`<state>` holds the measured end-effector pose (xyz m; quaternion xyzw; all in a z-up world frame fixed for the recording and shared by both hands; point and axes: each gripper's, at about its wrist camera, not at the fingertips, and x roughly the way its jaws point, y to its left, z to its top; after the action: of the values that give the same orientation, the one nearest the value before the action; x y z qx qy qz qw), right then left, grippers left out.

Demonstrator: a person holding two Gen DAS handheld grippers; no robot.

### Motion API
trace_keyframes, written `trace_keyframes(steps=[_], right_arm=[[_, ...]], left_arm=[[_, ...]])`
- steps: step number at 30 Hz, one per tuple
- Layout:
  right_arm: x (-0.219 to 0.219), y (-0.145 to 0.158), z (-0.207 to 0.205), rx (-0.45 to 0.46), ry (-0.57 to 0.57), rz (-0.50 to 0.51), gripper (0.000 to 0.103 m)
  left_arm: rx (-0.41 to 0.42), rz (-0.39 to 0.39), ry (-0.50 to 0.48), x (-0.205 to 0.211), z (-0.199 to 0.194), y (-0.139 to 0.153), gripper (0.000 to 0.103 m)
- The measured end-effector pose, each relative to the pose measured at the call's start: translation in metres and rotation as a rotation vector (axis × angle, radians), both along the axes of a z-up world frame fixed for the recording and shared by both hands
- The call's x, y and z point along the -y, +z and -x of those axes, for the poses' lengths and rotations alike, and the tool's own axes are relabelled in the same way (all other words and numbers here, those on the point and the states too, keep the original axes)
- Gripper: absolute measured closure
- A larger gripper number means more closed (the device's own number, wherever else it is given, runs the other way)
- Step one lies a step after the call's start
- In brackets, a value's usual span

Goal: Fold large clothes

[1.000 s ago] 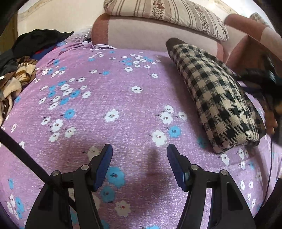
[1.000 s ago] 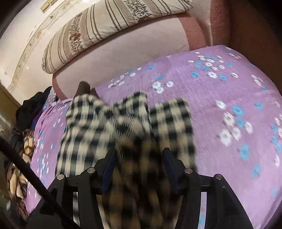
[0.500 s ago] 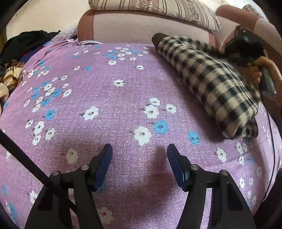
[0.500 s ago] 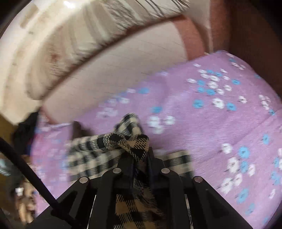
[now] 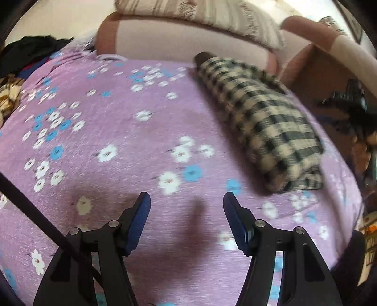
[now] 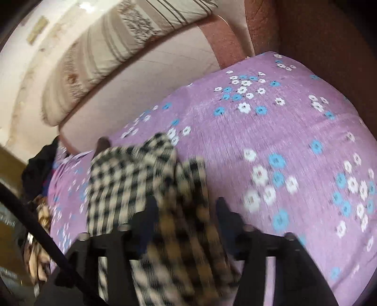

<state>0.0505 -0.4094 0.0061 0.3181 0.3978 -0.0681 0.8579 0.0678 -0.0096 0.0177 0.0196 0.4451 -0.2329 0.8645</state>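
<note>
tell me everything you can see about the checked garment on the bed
The checked garment is black-and-cream plaid, thick and woolly-looking, folded into a long bundle lying on the purple floral bedspread near the sofa-style backrest. A dark lining or collar shows at its far end. The right gripper straddles a loose near flap, fingers apart; the left gripper is clear of it.

I see the folded checked garment [image 5: 264,122] lying on the bedspread [image 5: 117,146], right of my left gripper [image 5: 186,211]; striped pillow [image 5: 212,16] on the headboard [image 5: 183,40] behind
</note>
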Motion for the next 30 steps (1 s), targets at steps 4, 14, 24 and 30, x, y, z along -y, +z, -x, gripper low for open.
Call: trace_keyframes(steps=[4,14,24,30], right_arm=[[-0.01,-0.014,0.03,0.027,0.044,-0.023,0.041],[-0.018,-0.056,0.039,0.045,0.04,-0.179,0.089],[-0.034,-0.048,0.097,0.103,0.123,-0.384,0.093],[-0.055,-0.063,0.117,0.044,0.137,-0.239,0.08]], left_arm=[[0.074,0.015,-0.082,0.033,0.017,0.023,0.032],[0.232,-0.266,-0.324,0.172,0.011,0.015,0.044],[0.09,-0.214,-0.278,0.131,0.006,0.044,0.101],[-0.021,-0.164,-0.239,0.099,0.003,0.021,0.102]])
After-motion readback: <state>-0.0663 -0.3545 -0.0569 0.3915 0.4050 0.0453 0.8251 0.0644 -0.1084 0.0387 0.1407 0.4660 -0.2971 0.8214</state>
